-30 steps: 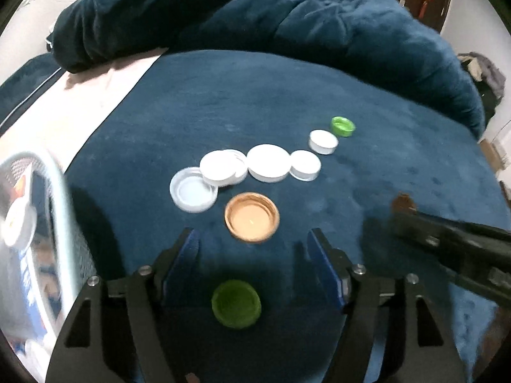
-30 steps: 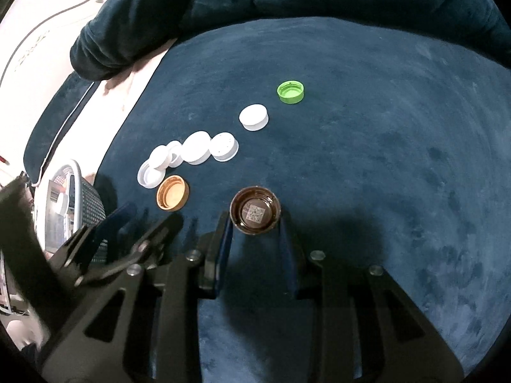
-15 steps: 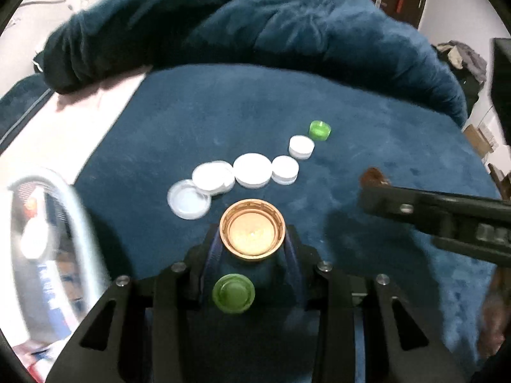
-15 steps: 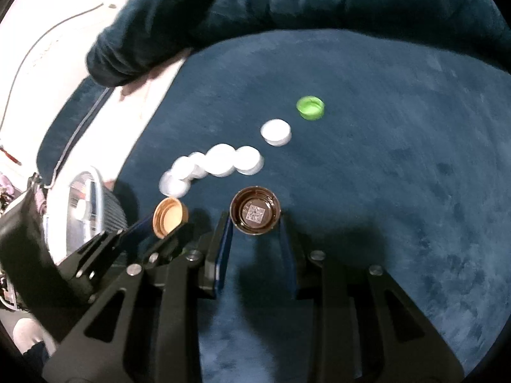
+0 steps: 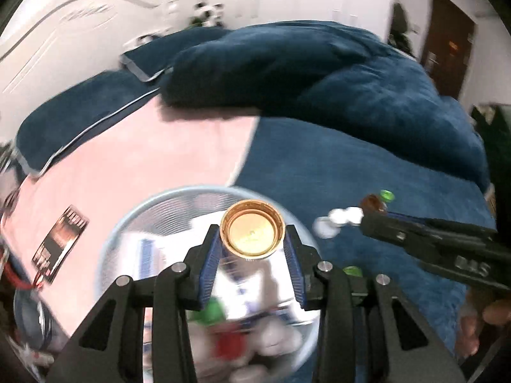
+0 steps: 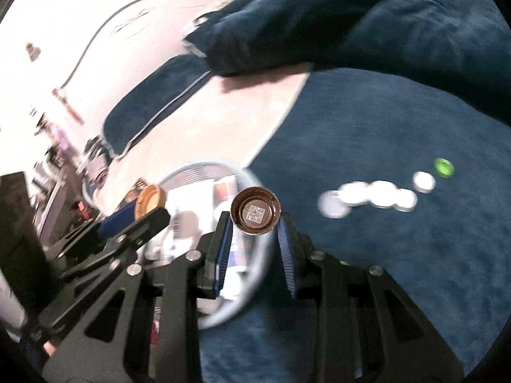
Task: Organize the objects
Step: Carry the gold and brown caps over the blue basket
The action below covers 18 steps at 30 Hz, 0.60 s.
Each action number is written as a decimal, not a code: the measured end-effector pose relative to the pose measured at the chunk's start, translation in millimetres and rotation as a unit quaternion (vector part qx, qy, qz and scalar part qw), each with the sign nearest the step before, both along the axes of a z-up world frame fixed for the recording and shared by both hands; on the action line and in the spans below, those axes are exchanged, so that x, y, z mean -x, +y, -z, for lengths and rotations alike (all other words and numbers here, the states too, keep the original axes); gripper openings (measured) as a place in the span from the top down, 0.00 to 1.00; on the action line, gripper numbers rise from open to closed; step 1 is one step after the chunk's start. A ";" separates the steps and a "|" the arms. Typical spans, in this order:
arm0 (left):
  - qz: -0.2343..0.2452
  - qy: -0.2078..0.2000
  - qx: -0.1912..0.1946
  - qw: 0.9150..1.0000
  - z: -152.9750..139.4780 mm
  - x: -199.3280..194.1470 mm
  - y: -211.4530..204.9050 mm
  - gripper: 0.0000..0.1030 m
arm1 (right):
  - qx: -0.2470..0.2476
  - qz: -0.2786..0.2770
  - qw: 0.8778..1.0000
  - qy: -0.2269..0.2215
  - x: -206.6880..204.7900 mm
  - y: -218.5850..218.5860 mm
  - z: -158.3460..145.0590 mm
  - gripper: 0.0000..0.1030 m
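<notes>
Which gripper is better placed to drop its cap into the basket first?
Left. The left gripper holds the gold cap over the mesh basket opening. The right gripper, with the brown cap, sits over the basket's rim, near the blue blanket.

Gold cap, brown cap, seemingly QR-patterned.

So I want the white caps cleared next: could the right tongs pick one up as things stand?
Probably not yet. The right tongs are shut on the dark brown cap, so there is no room for a white cap. Nothing covers those caps on the blue blanket.
</notes>
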<state>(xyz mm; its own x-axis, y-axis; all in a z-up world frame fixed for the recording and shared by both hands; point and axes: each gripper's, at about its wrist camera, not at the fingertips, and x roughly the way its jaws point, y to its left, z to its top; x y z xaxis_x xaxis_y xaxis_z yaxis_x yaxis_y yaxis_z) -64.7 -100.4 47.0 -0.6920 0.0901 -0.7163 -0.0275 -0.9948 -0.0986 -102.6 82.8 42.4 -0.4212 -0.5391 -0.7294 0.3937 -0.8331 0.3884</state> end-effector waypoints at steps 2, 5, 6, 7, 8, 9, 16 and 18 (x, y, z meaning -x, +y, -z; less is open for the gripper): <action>-0.023 -0.013 -0.011 1.000 5.6 0.0 -20.3 0.61 | -0.002 -0.017 1.000 0.002 -3.4 -16.5 0.3 0.71; -0.033 -0.024 -0.022 0.999 14.5 1.0 -35.1 0.61 | -0.009 -0.029 1.000 -0.003 -3.7 -35.9 7.8 0.71; -0.032 -0.027 -0.021 0.999 18.7 1.6 -36.0 0.61 | -0.014 -0.027 1.000 -0.009 -4.2 -38.8 13.9 0.71; -0.031 -0.030 -0.019 0.999 22.4 1.4 -35.2 0.61 | -0.017 -0.024 0.999 -0.014 -2.5 -40.1 18.2 0.71; -0.029 -0.033 -0.017 0.999 25.8 0.1 -34.9 0.61 | -0.019 -0.021 0.999 -0.021 -1.7 -39.5 21.5 0.71; -0.029 -0.037 -0.015 0.999 29.8 -0.1 -34.7 0.61 | -0.019 -0.015 0.999 -0.032 0.6 -39.3 27.2 0.71; -0.035 -0.041 -0.019 0.998 35.2 6.5 -32.9 0.61 | 0.004 0.013 0.997 -0.076 14.6 -26.8 46.4 0.71; -0.034 -0.039 -0.017 0.998 36.3 7.7 -33.7 0.61 | 0.012 0.014 0.996 -0.085 17.9 -25.6 50.9 0.71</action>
<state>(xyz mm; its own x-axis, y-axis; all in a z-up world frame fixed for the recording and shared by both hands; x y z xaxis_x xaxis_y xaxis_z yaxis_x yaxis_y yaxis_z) -72.4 -134.0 10.7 -0.6391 0.0696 -0.7659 0.0496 -0.9901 -0.1314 -120.4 57.2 -8.5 -0.3075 -0.5465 -0.7790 0.2973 -0.8328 0.4669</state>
